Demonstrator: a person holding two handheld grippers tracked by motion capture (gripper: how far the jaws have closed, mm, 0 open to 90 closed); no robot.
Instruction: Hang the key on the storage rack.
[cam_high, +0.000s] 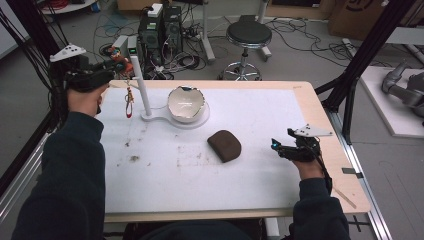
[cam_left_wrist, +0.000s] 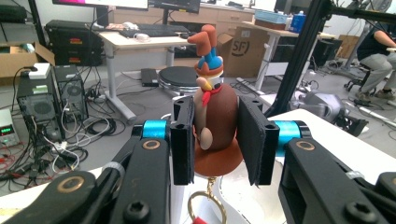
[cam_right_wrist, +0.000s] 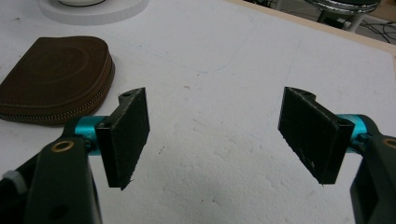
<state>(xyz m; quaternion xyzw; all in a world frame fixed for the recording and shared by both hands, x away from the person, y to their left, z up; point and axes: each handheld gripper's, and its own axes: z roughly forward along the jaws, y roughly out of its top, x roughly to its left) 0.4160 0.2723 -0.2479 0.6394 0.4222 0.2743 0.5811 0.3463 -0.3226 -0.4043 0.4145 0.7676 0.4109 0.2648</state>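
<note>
brown figurine clamped in left gripper; keyring apparently hanging below.

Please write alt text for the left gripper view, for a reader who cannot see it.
The left gripper has its black jaws shut on a brown toy figure with an orange and blue top. A gold ring hangs below it, above the white table.
</note>
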